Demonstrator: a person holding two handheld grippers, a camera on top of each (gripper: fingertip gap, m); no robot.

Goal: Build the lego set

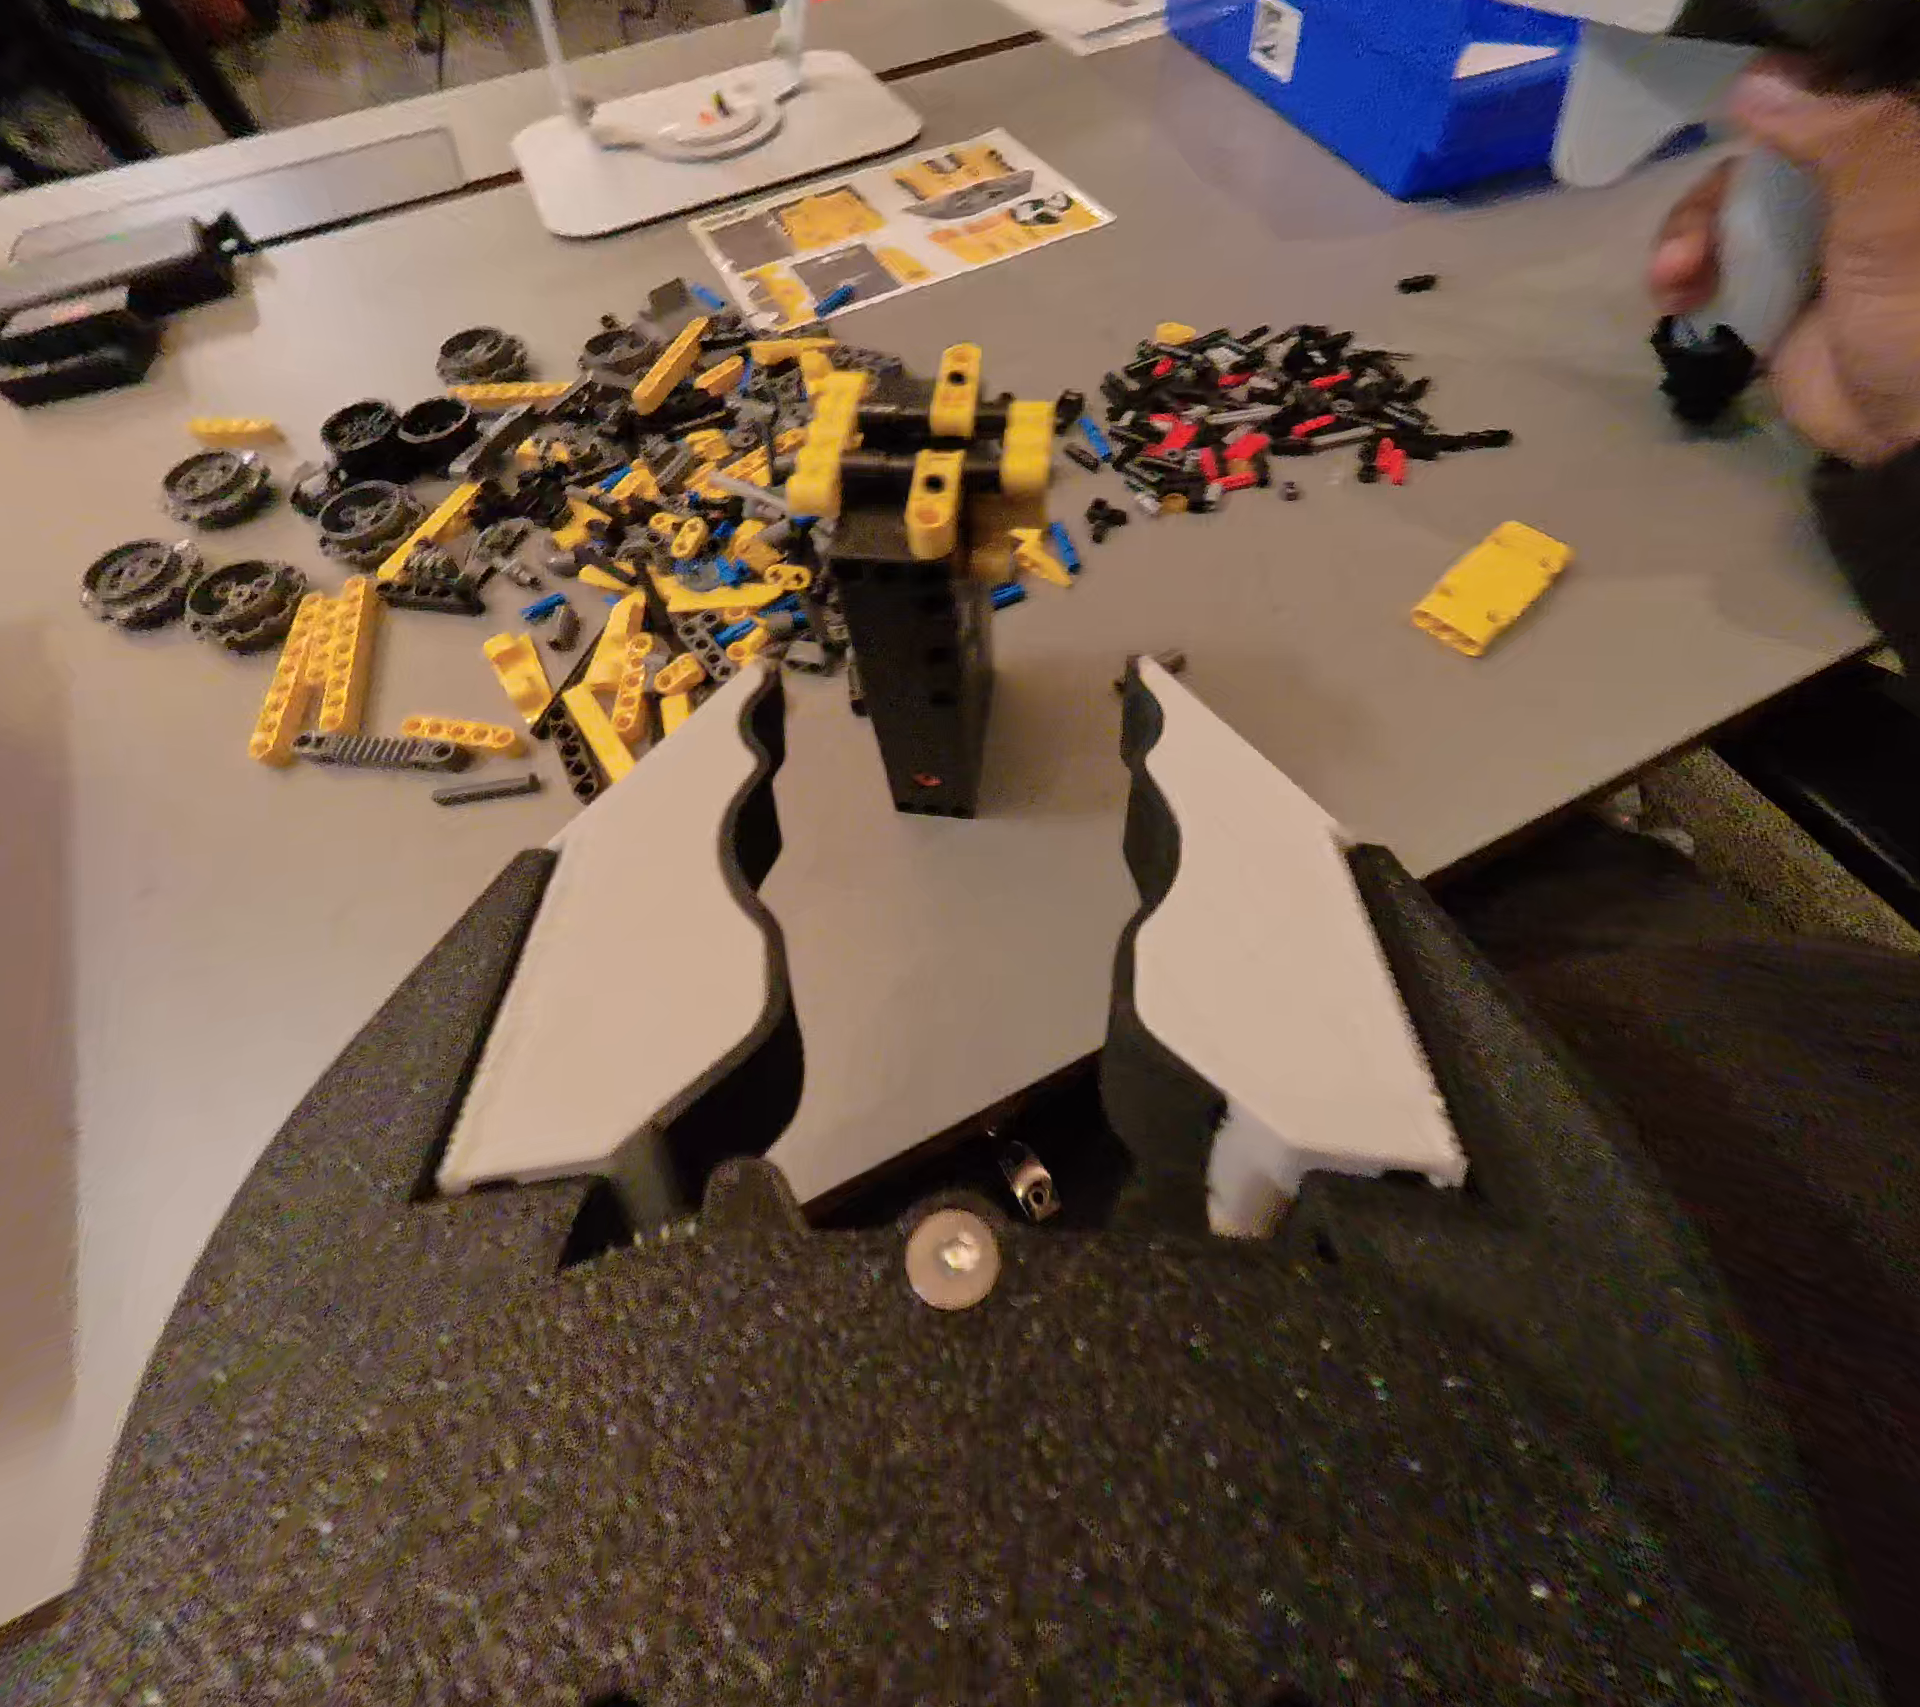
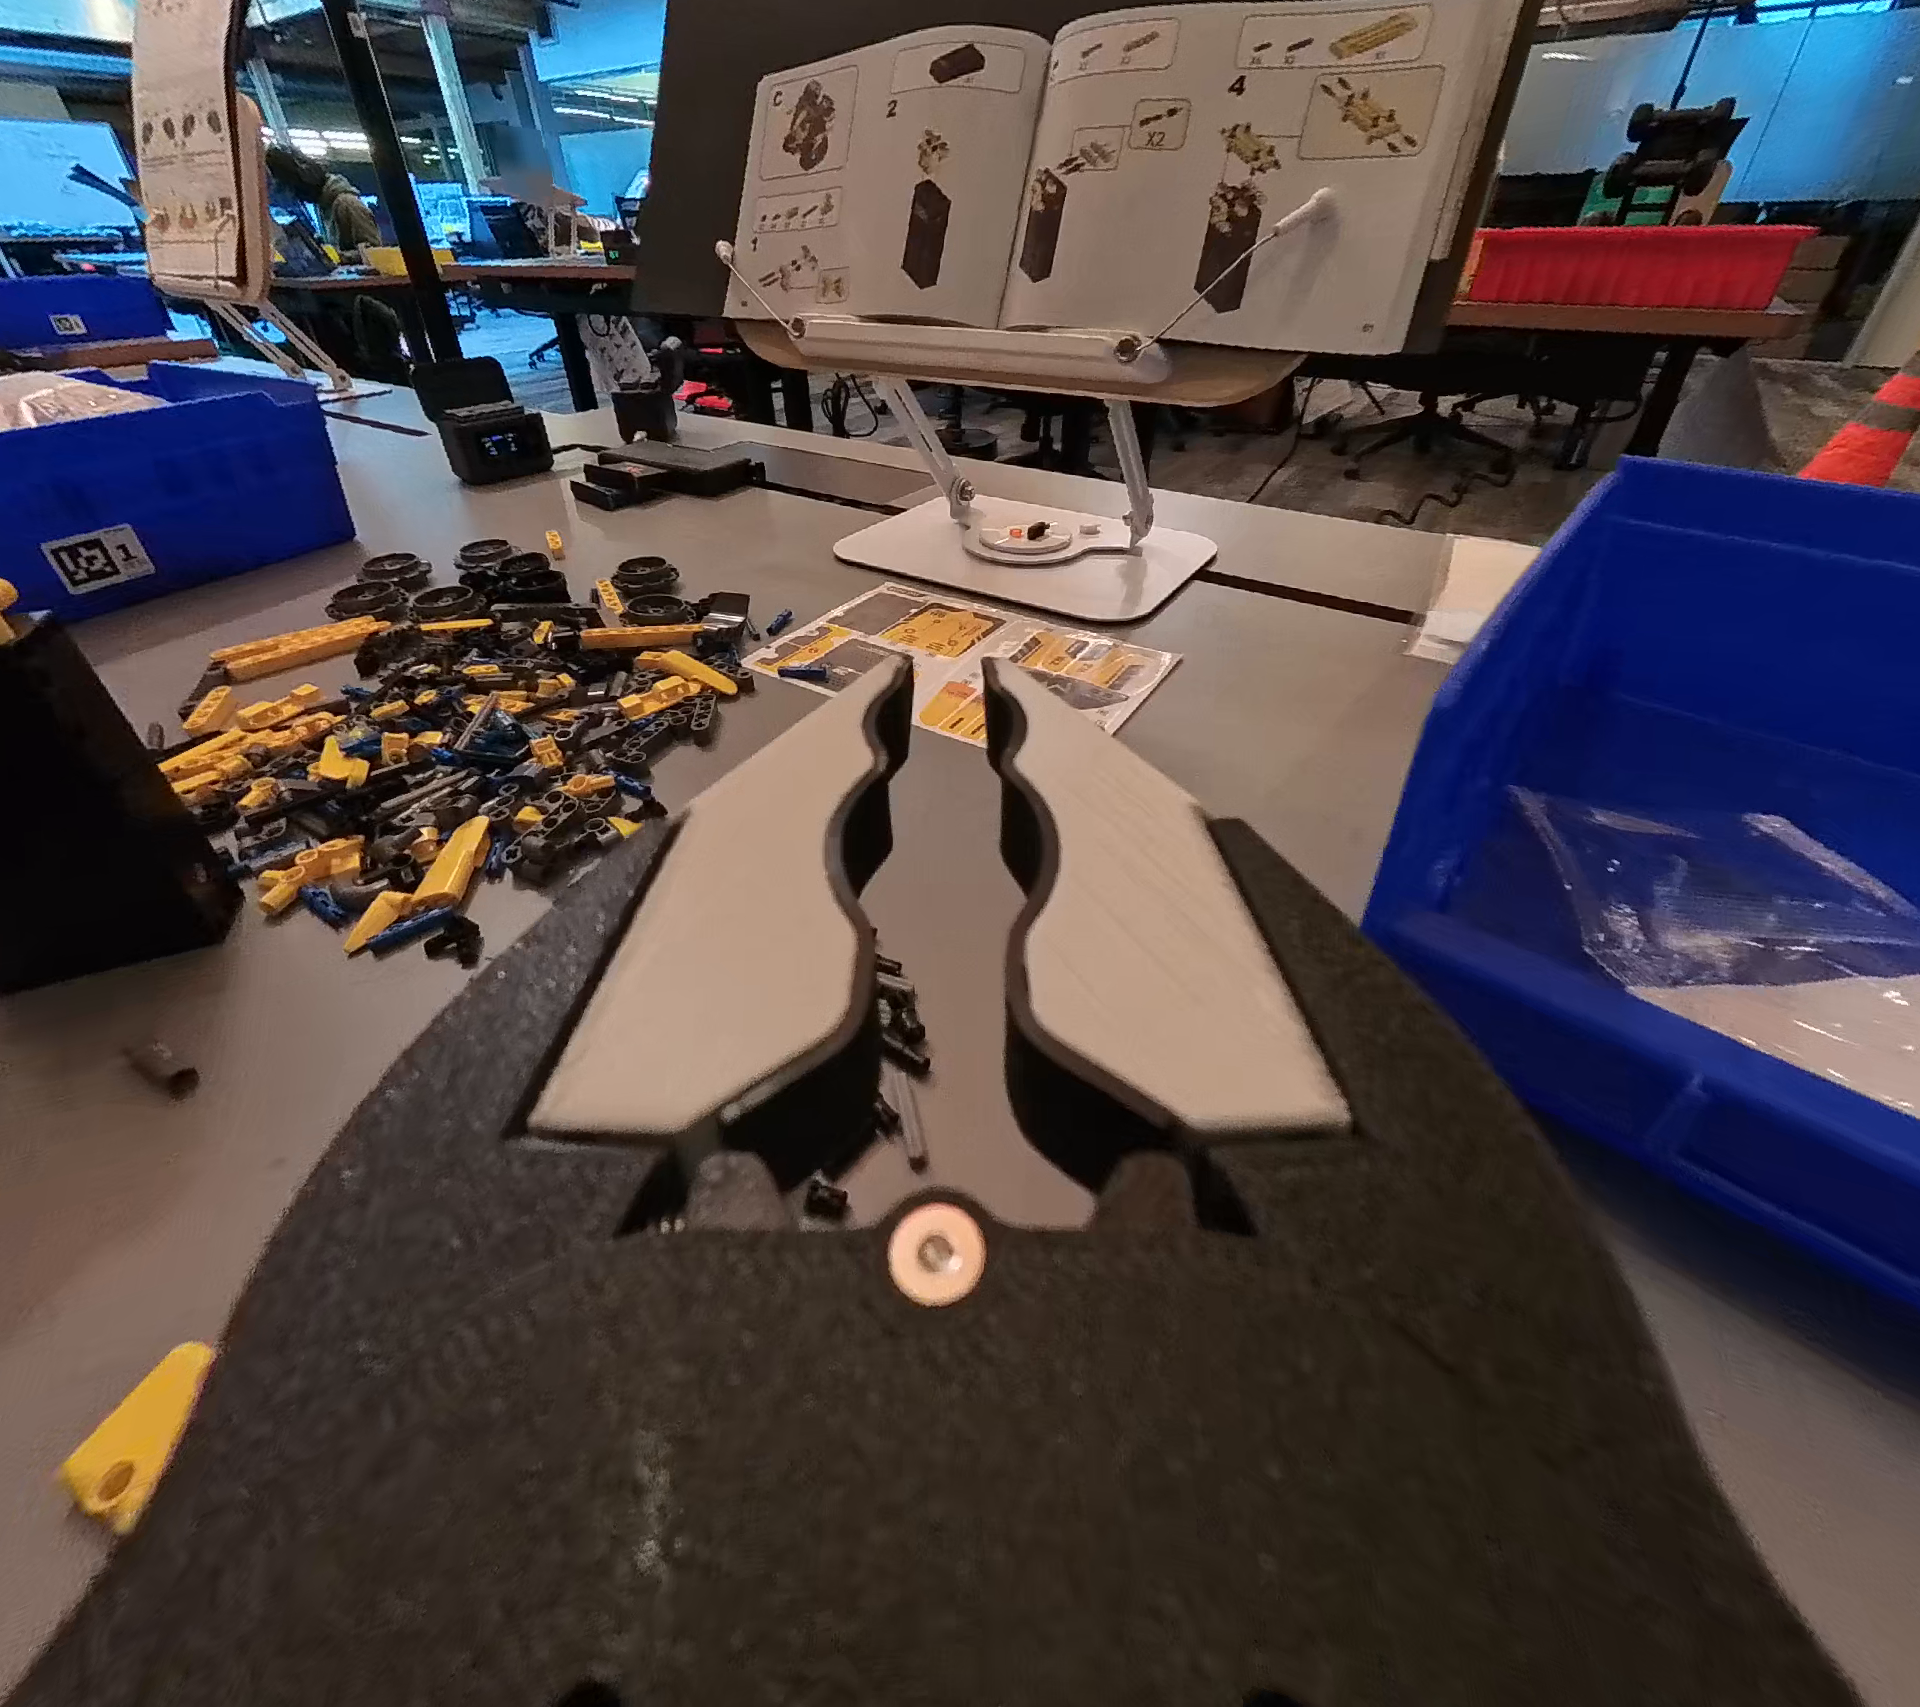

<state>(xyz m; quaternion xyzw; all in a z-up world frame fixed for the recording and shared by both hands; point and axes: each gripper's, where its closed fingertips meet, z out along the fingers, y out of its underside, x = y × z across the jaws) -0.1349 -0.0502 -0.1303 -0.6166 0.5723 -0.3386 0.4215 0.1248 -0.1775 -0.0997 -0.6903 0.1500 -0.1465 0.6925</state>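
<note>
Left gripper [image 1: 951, 670], fingers spread wide and empty, faces a black block topped with yellow beams [image 1: 920, 556] at twelve o'clock. Right gripper [image 2: 948, 670], fingers nearly together, holds nothing over small black pins [image 2: 904, 1034].

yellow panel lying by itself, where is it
In the left wrist view the yellow panel lies flat on the table's right side, below the red-and-black pin pile.

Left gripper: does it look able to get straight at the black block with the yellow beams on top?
Probably yes. The left gripper is open, the black block stands upright just beyond its fingertips, and only bare table lies between.
</note>
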